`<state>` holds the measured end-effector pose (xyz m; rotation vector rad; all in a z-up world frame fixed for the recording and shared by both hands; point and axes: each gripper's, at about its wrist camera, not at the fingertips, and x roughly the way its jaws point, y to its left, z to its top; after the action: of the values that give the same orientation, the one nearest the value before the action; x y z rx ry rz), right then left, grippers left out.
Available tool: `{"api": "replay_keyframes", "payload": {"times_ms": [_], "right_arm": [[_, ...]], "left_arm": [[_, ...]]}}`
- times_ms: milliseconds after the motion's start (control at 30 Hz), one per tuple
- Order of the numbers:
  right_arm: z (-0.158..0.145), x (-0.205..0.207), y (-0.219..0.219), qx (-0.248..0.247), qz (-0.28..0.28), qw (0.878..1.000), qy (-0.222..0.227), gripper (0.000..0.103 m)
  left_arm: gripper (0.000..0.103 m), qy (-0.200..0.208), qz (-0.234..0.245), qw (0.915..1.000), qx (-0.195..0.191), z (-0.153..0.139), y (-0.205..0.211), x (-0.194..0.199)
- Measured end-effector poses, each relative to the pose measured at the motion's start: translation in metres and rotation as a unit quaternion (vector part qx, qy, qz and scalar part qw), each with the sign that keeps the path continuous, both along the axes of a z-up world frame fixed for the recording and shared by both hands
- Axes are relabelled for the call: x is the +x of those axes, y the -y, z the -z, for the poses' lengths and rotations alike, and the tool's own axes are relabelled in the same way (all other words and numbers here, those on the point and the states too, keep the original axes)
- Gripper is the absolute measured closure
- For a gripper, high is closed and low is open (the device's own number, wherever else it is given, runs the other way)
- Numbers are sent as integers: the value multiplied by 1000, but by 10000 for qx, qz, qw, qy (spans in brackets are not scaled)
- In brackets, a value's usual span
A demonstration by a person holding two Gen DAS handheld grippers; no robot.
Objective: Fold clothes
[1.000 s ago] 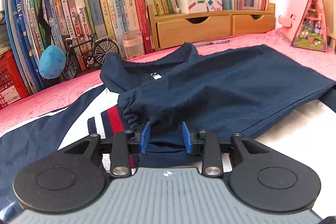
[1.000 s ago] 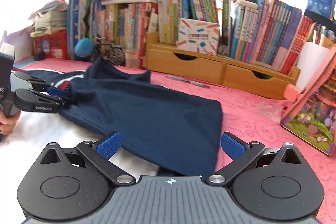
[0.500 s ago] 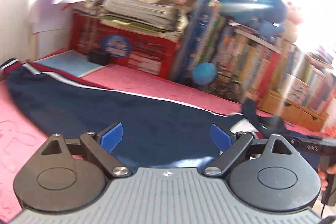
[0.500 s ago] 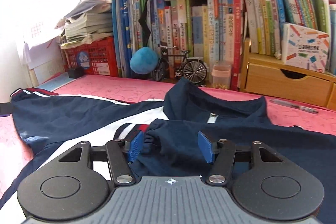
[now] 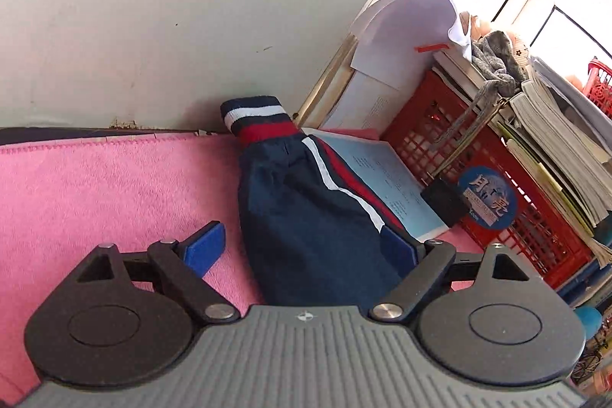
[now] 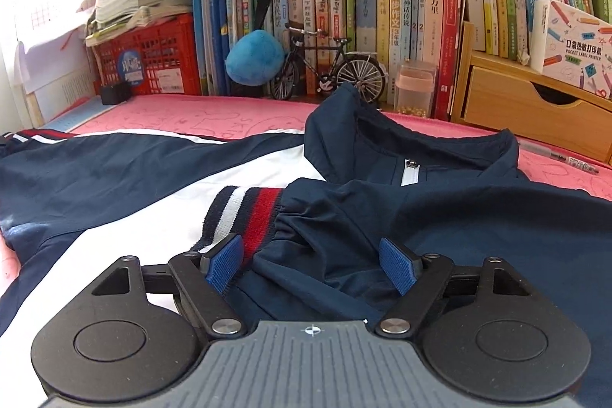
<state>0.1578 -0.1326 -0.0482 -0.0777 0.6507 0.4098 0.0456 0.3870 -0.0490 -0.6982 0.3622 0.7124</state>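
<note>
A fuzzy pink cloth-covered tabletop [image 6: 191,109] carries a smooth navy-and-white zip-up track jacket [image 6: 478,224], spread flat with its stand-up collar toward the far side and crumpled into soft folds near the middle. One navy sleeve with a red and white side stripe [image 5: 317,213] runs out to the far left end of the table, lying between the left gripper's jaws; its ribbed navy, white and red cuff [image 5: 260,119] ends against the plain grey wall [image 5: 153,6]. The other ribbed striped cuff [image 6: 244,213] lies folded onto the jacket's white chest panel. Behind, a tight row of upright hardback and paperback books [image 6: 382,10] lines the far edge, with a red plastic lattice crate [image 5: 497,178] at the left under a sagging stack of papers [image 5: 554,140]. The black left gripper [image 5: 302,251] has its blue ribbed pads spread and closing around the sleeve; the right pad looks to touch the fabric, the left stands clear of it. The black right gripper [image 6: 310,266] has its pads apart and opening, the gathered sleeve end between them and the left pad at the cuff's edge.
</note>
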Motion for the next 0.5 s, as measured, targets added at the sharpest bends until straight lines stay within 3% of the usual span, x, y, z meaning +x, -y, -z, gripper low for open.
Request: {"api": "replay_keyframes", "payload": {"times_ms": [33, 67, 100, 200, 300, 400, 500], "right_arm": [[0, 1, 0, 17, 2, 10000, -16, 24], [0, 1, 0, 10, 3, 10000, -16, 24], [0, 1, 0, 9, 3, 10000, -16, 24], [-1, 2, -1, 4, 2, 10000, -17, 24], [-1, 2, 0, 7, -1, 10000, -21, 23], [-1, 2, 0, 26, -1, 10000, -25, 23], [-1, 3, 2, 110, -21, 9999, -52, 21]], "left_arm": [[47, -212, -64, 9996, 165, 0, 0, 8], [75, -502, -166, 9981, 326, -2, 0, 16], [95, -805, -241, 9956, 405, -4, -4, 25], [101, -424, -200, 9988, 102, -18, -7, 22], [101, -251, 738, 9937, 805, -53, 33, 31], [101, 236, 2003, 9706, 1314, -85, 102, 30], [100, 574, 3191, 9298, 1743, -99, 176, 22]]}}
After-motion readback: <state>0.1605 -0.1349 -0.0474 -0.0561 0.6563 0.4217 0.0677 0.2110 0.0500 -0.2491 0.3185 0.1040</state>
